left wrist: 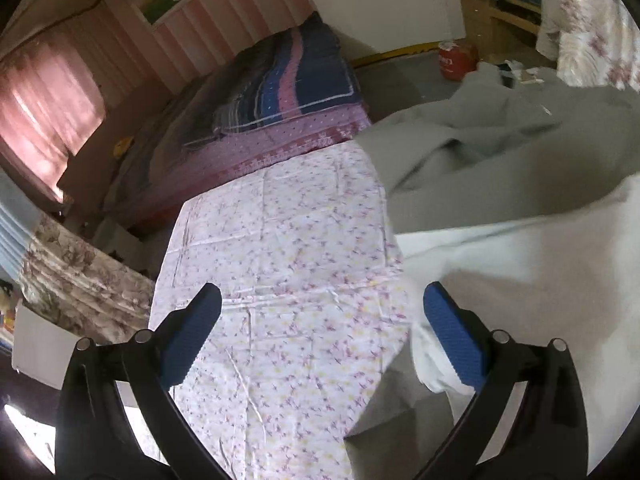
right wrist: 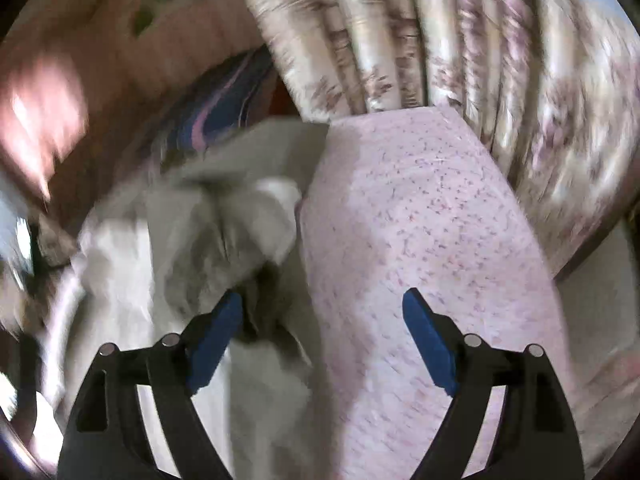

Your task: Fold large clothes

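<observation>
The grey garment (left wrist: 500, 152) lies crumpled along the right side of the floral-sheeted desk (left wrist: 280, 240), its pale lining (left wrist: 520, 272) turned up and one edge just beside the left gripper (left wrist: 322, 308), whose jaws stand released over bare sheet. The right gripper (right wrist: 322, 312) also has its jaws spread and grasping nothing, the rumpled cloth under its left finger and clear sheet running on to the far edge by the curtain (right wrist: 460, 40).

The right wrist view is smeared: the grey garment (right wrist: 224, 216) and flowered curtain (right wrist: 500, 52) lose their detail. In the left wrist view the garment (left wrist: 500, 168) runs off the right edge, hiding the flowered sheet's (left wrist: 280, 240) right side.
</observation>
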`<state>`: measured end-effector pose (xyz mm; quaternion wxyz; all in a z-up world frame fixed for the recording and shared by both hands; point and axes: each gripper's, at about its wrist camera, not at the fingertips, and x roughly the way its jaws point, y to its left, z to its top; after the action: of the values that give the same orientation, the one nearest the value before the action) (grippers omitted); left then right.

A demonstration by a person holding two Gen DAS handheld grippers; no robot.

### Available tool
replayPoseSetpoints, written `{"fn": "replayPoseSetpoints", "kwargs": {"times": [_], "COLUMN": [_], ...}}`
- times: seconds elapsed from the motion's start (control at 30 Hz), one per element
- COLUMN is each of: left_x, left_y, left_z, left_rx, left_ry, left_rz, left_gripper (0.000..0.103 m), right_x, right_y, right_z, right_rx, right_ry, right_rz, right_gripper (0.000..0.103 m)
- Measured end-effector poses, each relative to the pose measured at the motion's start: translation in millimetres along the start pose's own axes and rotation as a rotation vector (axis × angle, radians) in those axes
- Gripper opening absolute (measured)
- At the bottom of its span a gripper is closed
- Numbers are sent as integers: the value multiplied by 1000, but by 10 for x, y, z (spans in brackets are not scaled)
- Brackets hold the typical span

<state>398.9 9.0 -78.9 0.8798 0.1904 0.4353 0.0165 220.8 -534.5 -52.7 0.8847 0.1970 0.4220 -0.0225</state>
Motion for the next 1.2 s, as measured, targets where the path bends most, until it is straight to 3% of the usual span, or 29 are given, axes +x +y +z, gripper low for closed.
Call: {"fn": "replayPoseSetpoints", "kwargs": {"times": [0.07, 0.13, 0.17, 0.2, 0.23, 0.3, 0.37, 0.5, 0.53, 0.6, 0.73, 1.03, 1.2], "left_x": [54, 52, 50, 63, 75, 115, 195, 405, 432, 471, 564, 630, 299], "left_y": [50, 43, 19, -22, -57, -142, -174, -169, -152, -128, -179, -505, -470], "left_z": [65, 132, 160, 204, 244, 356, 454, 599, 598, 567, 491, 494, 473], "left_rx": [-44, -88, -98, -98, -94, -84, -97, -187, -211, -243, -229, -46, -8], "left_ry": [17, 25, 29, 34, 36, 36, 52, 83, 83, 73, 71, -1, -54], "left_rz": [-47, -109, -135, -156, -157, -156, -176, -178, -176, -158, -156, 0, 41], "left_gripper": [100, 100, 100, 100, 100, 100, 100, 100, 100, 100, 100, 100, 100], "right_x": [193, 472, 599, 691, 754, 755, 601, 247, 331, 615, 1417, 1679, 1309], "right_y": [55, 236, 318, 406, 525, 694, 952, 1612, 1703, 1643, 1436, 1366, 1398], "right_z": [58, 36, 36, 23, 54, 167, 363, 700, 793, 880, 670, 523, 595], "right_rx": [59, 79, 79, 71, 30, -17, -85, -358, -403, -373, -461, -510, -479], "right_ry": [13, 84, 112, 131, 114, 63, -16, -220, -214, -123, 18, 14, -53], "right_rz": [97, 200, 217, 204, 131, 109, 93, -95, -151, -201, -431, -510, -479], "right_gripper": [83, 82, 77, 55, 38, 20, 12, 11, 11, 12, 20, 33, 52]}}
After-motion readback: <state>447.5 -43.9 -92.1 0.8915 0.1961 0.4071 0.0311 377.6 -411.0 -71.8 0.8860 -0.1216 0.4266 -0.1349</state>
